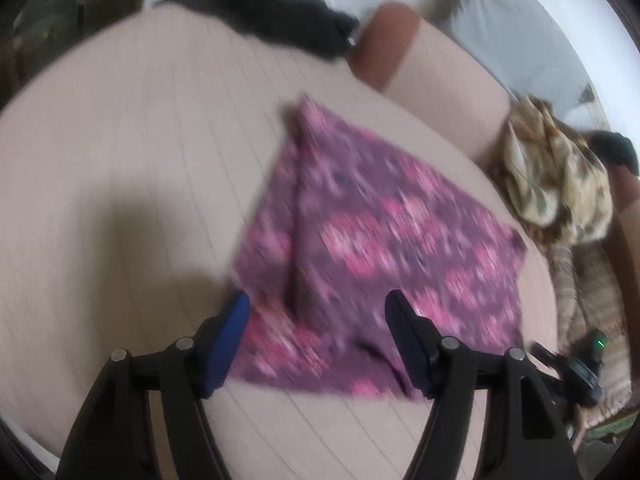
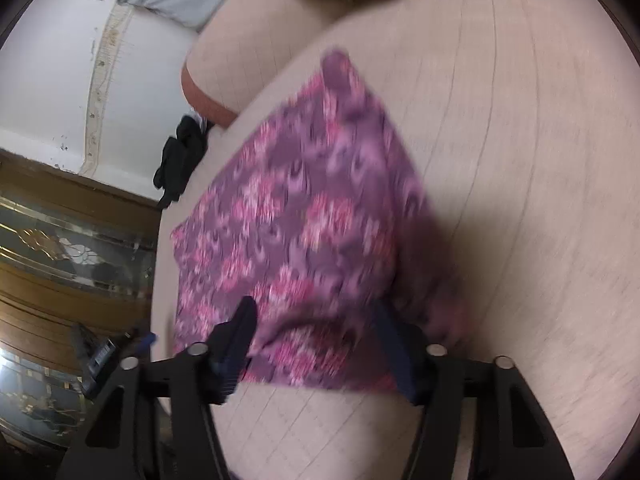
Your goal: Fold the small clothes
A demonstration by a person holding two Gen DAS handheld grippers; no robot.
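A purple cloth with a pink flower print (image 1: 380, 240) lies folded on a pale pink quilted bed (image 1: 120, 160). In the left wrist view my left gripper (image 1: 318, 304) hangs open just above the cloth's near edge, and its blue pads touch nothing. The right wrist view shows the same cloth (image 2: 312, 216) from another side. There my right gripper (image 2: 314, 312) is open too, its fingers standing apart over the cloth's near edge, where the fabric bulges up a little. Both views are blurred by motion.
A heap of black clothing (image 1: 288, 20) lies at the bed's far edge. A crumpled beige patterned cloth (image 1: 556, 176) rests on the right, beside a pink bolster with a brown end (image 1: 384, 44). A wooden cabinet with glass doors (image 2: 60, 240) stands past the bed.
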